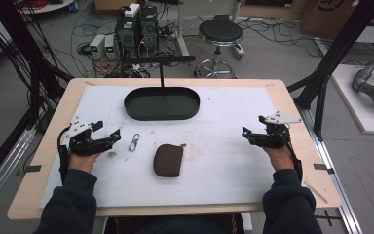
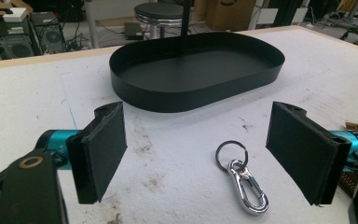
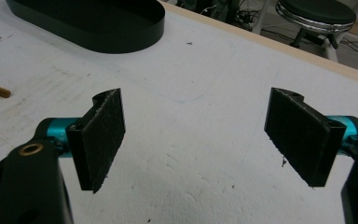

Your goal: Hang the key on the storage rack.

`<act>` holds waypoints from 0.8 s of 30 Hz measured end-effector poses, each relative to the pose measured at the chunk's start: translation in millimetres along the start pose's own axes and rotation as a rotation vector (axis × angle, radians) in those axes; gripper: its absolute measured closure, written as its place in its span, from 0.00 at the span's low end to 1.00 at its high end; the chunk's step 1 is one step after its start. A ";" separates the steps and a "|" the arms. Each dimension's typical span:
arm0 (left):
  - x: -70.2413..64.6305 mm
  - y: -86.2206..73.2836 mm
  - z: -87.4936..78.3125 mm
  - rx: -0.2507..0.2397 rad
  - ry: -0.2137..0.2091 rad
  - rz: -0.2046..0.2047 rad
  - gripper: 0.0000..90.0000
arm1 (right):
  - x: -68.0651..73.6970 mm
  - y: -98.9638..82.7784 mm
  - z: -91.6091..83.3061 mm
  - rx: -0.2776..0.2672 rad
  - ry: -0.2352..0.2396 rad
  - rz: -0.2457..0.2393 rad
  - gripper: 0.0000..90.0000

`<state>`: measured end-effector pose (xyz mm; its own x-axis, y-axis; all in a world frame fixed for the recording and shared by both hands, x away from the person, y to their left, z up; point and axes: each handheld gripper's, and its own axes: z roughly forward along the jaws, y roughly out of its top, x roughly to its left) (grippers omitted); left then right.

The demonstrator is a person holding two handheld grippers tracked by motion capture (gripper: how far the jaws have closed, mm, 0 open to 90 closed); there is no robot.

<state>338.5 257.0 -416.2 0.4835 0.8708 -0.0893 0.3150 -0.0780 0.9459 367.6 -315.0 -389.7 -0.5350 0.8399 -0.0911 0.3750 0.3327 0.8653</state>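
Left claw [image 1: 111, 136]: I have it wide apart with nothing between the pads; it rests low over the left part of the table [image 1: 233, 190], pointing toward the middle.
Right claw [image 1: 247, 133]: also spread wide and holding nothing, parked over bare white mat near the table's right edge.
Key clip [image 1: 134, 142]: the silver snap hook with its ring lies flat on the mat just ahead of my left claw; in the left gripper view [image 2: 242, 181] it sits between the jaws' lines, nearer the right-hand pad, not touched.
Brown pouch [image 1: 168, 160]: lies flat near the middle of the table, just right of the clip, well apart from the right claw.
Black tray [image 1: 161, 115]: oval, on the far side of the mat, with a thin post rising from it; I see nothing lying in it.
Done so far: as I judge it, nothing is gripped or placed yet; both small things lie loose on the mat.
Left to do: close on the clip with my left claw, lift it, then likely deal with the pouch; where each should end up I can't tell for sure.
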 end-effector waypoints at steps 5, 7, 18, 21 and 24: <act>-0.3 -0.6 2.2 0.008 0.004 -0.003 0.22 | -1.3 -0.5 -0.4 -0.004 0.003 0.011 0.23; -0.8 -1.2 3.4 0.013 0.005 -0.006 0.22 | -2.6 -1.0 -1.2 -0.006 -0.006 0.020 0.23; -10.3 -1.1 7.4 0.039 -0.029 0.043 0.27 | 0.7 -1.7 -6.0 -0.002 -0.012 0.002 0.23; -13.4 -1.6 9.1 0.054 -0.044 0.054 0.30 | 2.4 -1.3 -7.0 0.000 -0.018 -0.001 0.23; -16.5 -2.0 11.1 0.061 -0.045 0.070 0.35 | 4.8 -0.8 -8.3 0.001 -0.021 0.002 0.23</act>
<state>339.0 237.5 -420.0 0.5419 0.8395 -0.0394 0.3279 -0.1681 0.9296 358.4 -314.8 -386.8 -0.5184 0.8493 -0.1000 0.3765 0.3317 0.8650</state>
